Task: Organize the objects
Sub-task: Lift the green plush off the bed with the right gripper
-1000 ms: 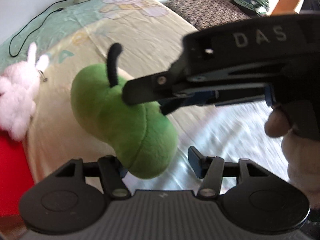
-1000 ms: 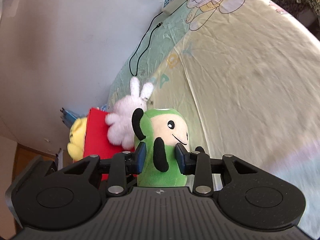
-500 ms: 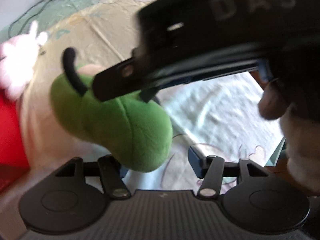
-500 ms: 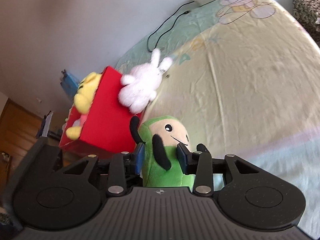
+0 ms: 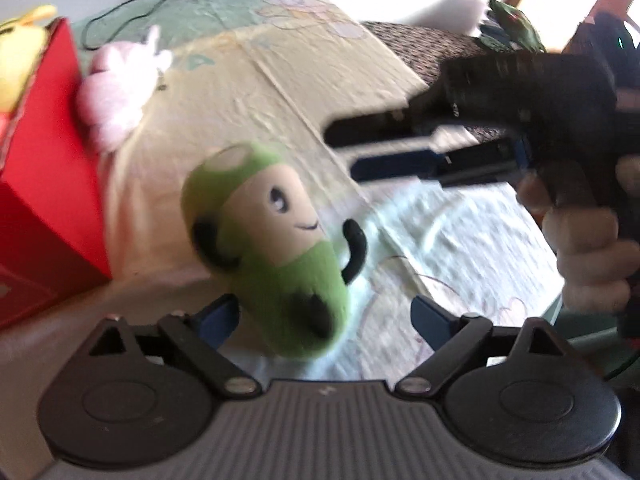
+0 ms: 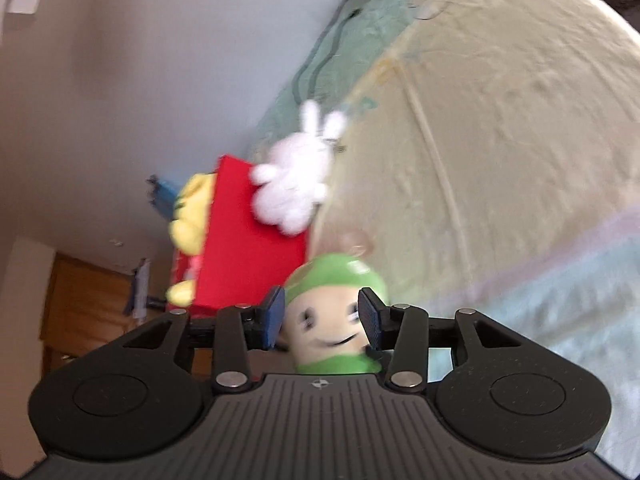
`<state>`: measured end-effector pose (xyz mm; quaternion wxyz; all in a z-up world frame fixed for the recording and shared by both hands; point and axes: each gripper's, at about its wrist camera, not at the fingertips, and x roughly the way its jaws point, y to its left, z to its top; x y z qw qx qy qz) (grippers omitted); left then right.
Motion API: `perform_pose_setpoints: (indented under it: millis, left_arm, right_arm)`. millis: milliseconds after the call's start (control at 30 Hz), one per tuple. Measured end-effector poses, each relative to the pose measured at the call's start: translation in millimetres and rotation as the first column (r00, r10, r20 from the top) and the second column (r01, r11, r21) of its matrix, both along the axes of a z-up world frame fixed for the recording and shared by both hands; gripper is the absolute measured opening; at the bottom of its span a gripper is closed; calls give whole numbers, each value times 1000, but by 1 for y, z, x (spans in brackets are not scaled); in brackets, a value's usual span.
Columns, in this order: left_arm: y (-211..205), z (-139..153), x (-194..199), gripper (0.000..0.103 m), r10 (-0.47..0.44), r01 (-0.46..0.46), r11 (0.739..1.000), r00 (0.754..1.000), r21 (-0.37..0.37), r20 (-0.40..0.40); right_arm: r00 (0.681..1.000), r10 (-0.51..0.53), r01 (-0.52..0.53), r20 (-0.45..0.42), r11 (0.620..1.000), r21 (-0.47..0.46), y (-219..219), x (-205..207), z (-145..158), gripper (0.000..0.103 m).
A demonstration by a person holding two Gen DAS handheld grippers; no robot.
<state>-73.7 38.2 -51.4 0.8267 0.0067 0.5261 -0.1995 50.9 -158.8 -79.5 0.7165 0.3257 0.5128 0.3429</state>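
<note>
While motion-blurred, no writing reads on the green plush (image 5: 276, 248).

Fuzzy cloth green plush toy (image 5: 276, 248); wrinkled cloth bedsheet (image 5: 256, 92).

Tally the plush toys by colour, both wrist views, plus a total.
Green: 1, green plush, lying loose between the open fingers of the left gripper
White/pink: 1, bunny plush, against the red box
Yellow: 1, yellow plush, in the red box
Total: 3
</note>
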Motion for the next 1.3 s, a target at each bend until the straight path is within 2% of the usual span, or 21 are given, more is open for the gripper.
perform_pose_setpoints:
  millis: [67, 167, 333, 467, 567, 700, 800, 1033, 1300]
  left_arm:
    - [3, -3, 5, 91, 32, -32, 999, 999, 16, -14]
    - [11, -2, 11, 91, 55, -55, 998, 998, -7, -19]
    - [19, -6, 22, 90, 97, -97, 995, 995, 4, -27]
    - [22, -10, 27, 91, 129, -128, 991, 991, 23, -21]
    - [23, -16, 28, 90, 142, -141, 989, 990, 41, -28]
    - [28, -21, 28, 90, 159, -157, 987, 986, 34, -51]
    - [29, -17, 26, 89, 155, -153, 988, 987, 31, -49]
    - [17, 0, 20, 89, 106, -106, 994, 994, 40, 7]
    - [4, 33, 15, 89, 53, -58, 998, 992, 35, 117]
  right_arm:
    - [1000, 29, -29, -10, 999, -16, 7, -2, -8, 45]
    - [997, 70, -71, -20, 997, -37, 21, -6, -18, 45]
    - [993, 114, -115, -32, 993, -22, 39, -6, -25, 47]
    - [992, 129, -129, -12, 991, -37, 53, -2, -24, 57]
    - [990, 137, -138, -24, 990, -31, 61, -1, -28, 59]
    - [985, 161, -161, -68, 987, 7, 67, -3, -35, 55]
    - [984, 165, -164, -64, 986, 10, 67, -5, -34, 54]
    - [987, 162, -162, -1, 987, 2, 55, -17, -14, 53]
    - [987, 125, -127, 100, 992, 16, 36, -27, 18, 53]
